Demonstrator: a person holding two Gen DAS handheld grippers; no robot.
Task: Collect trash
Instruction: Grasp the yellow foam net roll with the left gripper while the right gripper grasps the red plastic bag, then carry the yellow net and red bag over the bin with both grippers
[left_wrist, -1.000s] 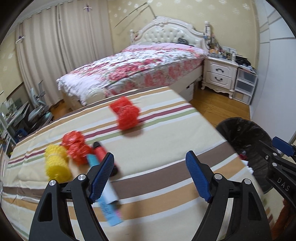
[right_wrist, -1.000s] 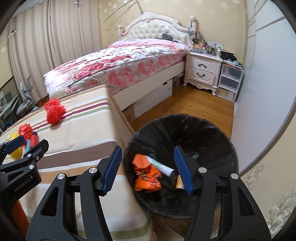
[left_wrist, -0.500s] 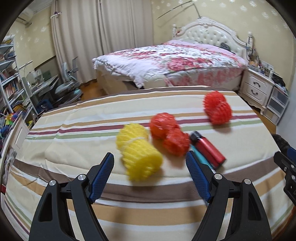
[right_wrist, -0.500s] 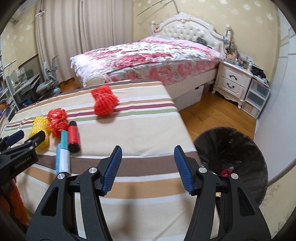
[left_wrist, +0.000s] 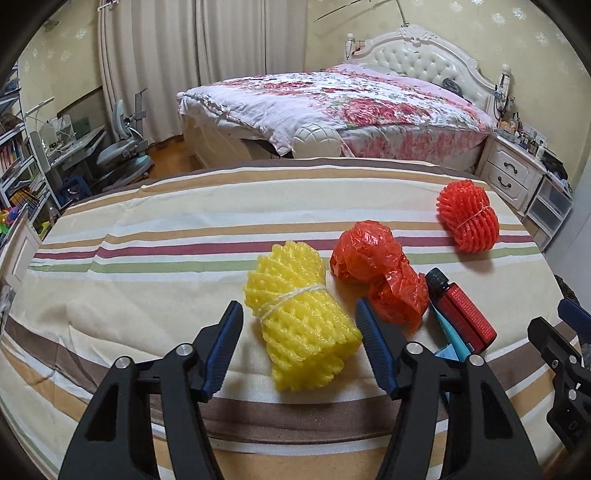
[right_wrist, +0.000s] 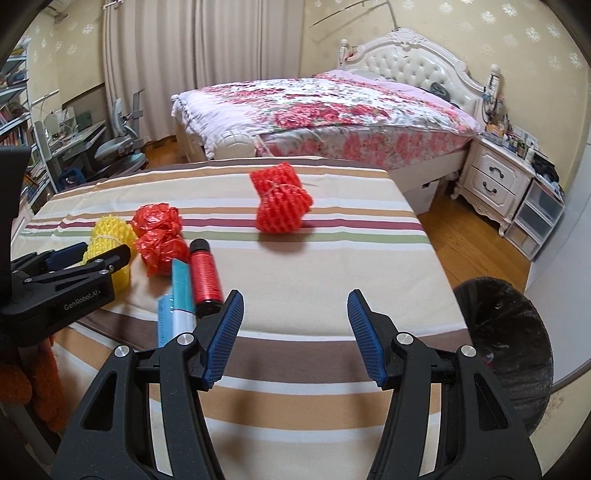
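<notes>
Both grippers are spread and empty. The left gripper (left_wrist: 300, 349) is aligned on the yellow foam net (left_wrist: 301, 321) lying on the striped table (left_wrist: 155, 258); the adjacent red plastic wad (left_wrist: 380, 273) could be snagged.

Black tongs (left_wrist: 300, 345), ribbed blue pads (left_wrist: 224, 347), silver screws.

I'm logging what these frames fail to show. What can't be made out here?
- Trash bin contents: right wrist view, hidden by its dark liner and the right gripper.
- Teal tube: left wrist view, mostly behind the left gripper; motion-blurred in the right wrist view.
- Red bottle label: too small to read.
- Nightstand clutter: too small to identify.
</notes>
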